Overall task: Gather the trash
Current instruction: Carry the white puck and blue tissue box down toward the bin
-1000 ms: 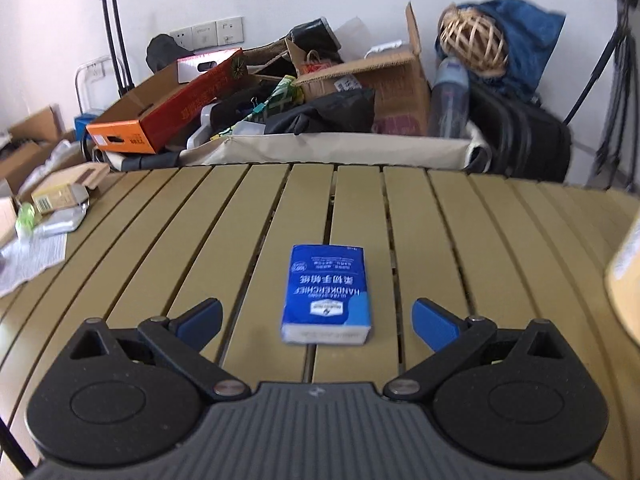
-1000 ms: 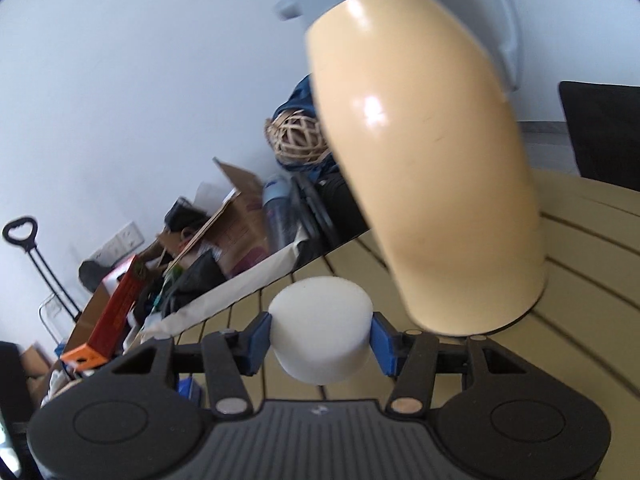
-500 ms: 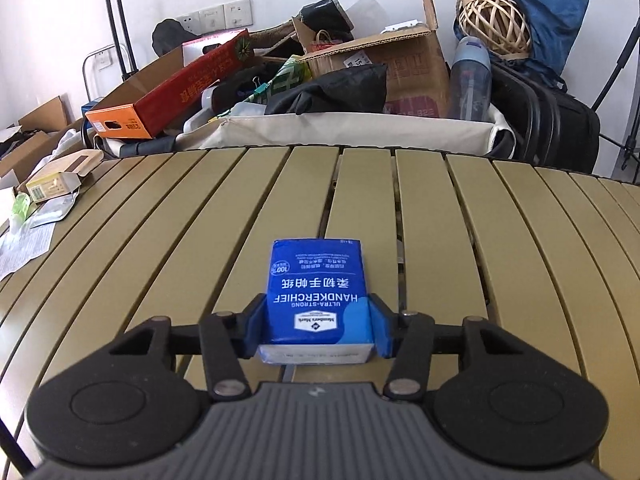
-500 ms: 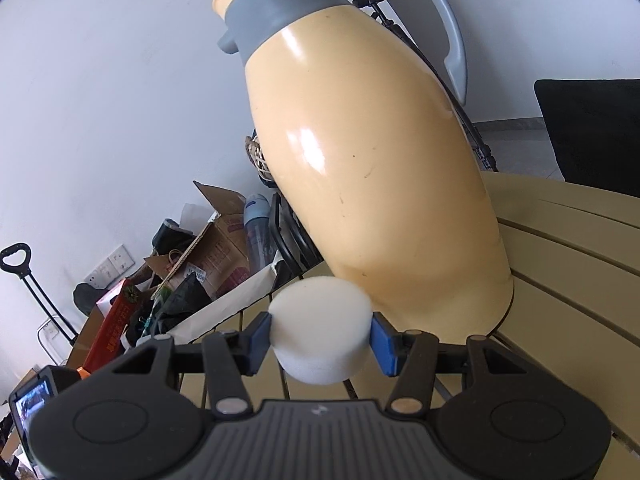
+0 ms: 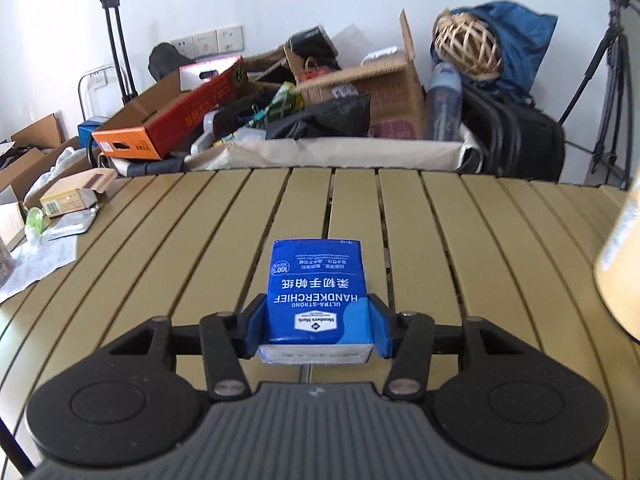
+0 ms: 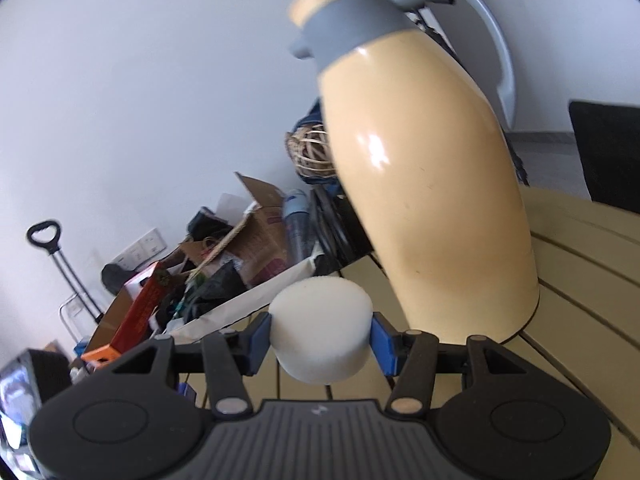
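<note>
My left gripper [image 5: 316,330] is shut on a blue handkerchief tissue pack [image 5: 317,300] and holds it just above the slatted olive table [image 5: 160,248]. My right gripper [image 6: 320,342] is shut on a white foam cylinder [image 6: 320,336] and holds it above the same table [image 6: 580,280], close to the base of a tall cream thermos jug [image 6: 424,184].
The jug's side shows at the right edge of the left wrist view [image 5: 624,272]. Behind the table's far edge is a cloth cart [image 5: 320,152] piled with cardboard boxes, a bottle and bags. Papers and small boxes [image 5: 60,208] lie at the left.
My left gripper moved onto the blue pack, shut on it and lifted it slightly. My right gripper, still holding the foam cylinder, has drawn back from the jug.
</note>
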A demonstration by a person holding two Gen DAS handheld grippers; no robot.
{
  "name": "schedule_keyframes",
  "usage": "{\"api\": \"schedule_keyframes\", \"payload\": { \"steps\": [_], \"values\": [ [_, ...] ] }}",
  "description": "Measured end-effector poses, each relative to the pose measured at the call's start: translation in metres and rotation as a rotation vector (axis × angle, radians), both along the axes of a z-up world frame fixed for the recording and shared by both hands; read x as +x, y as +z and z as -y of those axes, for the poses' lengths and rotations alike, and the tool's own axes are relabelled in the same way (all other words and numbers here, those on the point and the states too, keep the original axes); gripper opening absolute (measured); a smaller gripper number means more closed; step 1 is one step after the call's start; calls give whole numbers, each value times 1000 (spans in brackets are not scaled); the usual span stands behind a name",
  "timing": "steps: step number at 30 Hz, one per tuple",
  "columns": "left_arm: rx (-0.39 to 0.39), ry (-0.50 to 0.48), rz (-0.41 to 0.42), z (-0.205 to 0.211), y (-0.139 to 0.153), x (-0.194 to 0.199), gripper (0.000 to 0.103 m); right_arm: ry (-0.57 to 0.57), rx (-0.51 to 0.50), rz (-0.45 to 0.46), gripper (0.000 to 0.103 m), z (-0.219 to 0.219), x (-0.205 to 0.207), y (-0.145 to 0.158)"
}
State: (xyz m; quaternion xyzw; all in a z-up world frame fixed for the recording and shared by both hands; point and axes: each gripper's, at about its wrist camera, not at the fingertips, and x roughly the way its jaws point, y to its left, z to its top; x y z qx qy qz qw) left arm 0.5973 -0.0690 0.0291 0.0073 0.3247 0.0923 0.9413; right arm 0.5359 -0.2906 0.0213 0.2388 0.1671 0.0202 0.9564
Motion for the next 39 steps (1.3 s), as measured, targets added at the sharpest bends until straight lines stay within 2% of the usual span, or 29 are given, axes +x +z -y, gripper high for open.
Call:
{"api": "schedule_keyframes", "payload": {
  "steps": [8,15,24,34,39],
  "values": [
    [-10,-46,39,-1,22,-70,52,75,-65,17,52,-11,-47,16],
    [21,-57,81,-4,29,-140,52,111,-128,53,52,-22,-105,25],
    [-18,-81,83,-21,29,-218,52,154,-199,77,52,-36,-173,19],
    [-16,-93,85,-41,24,-296,52,215,-262,61,52,-56,-236,15],
    [-43,-108,79,-50,15,-334,52,255,-308,35,52,-67,-266,13]
  ]
}}
